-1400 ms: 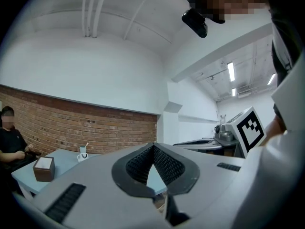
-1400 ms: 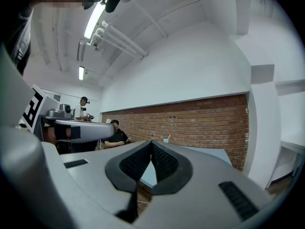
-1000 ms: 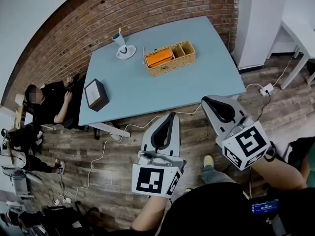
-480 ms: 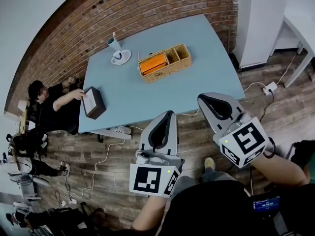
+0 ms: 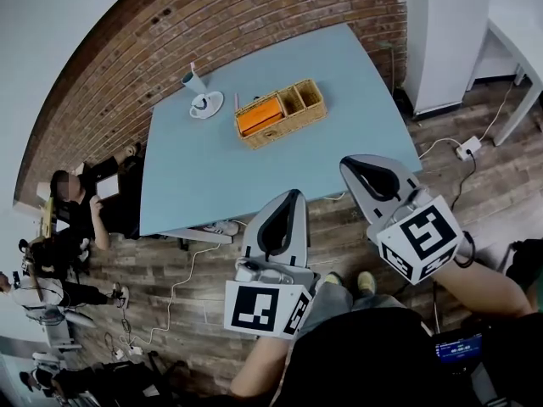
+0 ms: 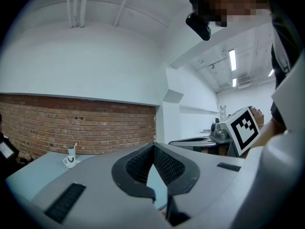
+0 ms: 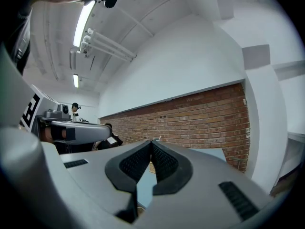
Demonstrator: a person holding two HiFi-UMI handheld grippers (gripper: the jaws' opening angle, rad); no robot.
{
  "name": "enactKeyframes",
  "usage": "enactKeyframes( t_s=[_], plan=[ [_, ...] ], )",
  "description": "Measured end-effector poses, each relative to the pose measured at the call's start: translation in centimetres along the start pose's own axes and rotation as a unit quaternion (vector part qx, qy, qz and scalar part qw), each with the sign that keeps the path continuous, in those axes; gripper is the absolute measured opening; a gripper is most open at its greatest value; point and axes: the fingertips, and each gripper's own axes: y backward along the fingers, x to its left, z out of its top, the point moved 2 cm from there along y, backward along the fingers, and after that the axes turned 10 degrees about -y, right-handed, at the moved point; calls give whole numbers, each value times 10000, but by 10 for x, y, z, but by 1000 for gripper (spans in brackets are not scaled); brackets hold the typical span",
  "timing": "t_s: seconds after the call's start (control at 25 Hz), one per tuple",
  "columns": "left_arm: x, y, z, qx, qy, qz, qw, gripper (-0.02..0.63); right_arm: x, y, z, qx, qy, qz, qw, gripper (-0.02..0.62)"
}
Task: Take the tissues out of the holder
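A wicker basket (image 5: 280, 111) with several compartments stands on the light blue table (image 5: 254, 159), and an orange packet (image 5: 259, 115) lies in its left compartment. Both grippers hang short of the table's near edge, above the wooden floor. My left gripper (image 5: 293, 193) is shut and empty, pointing at the table, and its jaws meet at the tips in its own view (image 6: 153, 146). My right gripper (image 5: 346, 163) is likewise shut with nothing in it (image 7: 151, 142). Neither touches anything.
A cup on a saucer (image 5: 199, 98) stands at the table's far left, also seen as the cup (image 6: 70, 160). A seated person (image 5: 81, 206) at the left holds a pale-faced thing (image 5: 108, 186). Cables and a power strip (image 5: 469, 148) lie on the floor. A brick wall backs the table.
The dark box at the table's near left corner is gone; the seated person reached for it and drew back. The table has shifted in view. Both grippers stay shut.
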Motion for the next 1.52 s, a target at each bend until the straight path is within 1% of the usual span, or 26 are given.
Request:
enactKeyframes(
  t_s=[0.44, 0.8, 1.24, 1.52],
  plan=[
    [20, -11, -11, 83, 114, -103, 9998, 3, -3, -25, 0, -13, -112, -135, 9998, 3],
    [57, -18, -15, -64, 197, -139, 9997, 3, 6, -60, 2, 77, -6, -195, 9998, 3],
    [112, -19, -21, -254, 309, -77, 9992, 3, 29, -115, 9, 147, 249, -86, 9995, 3],
    [147, -20, -29, -276, 375, -98, 9989, 3, 44, -150, 10, 159, 335, -64, 9993, 3]
  ],
)
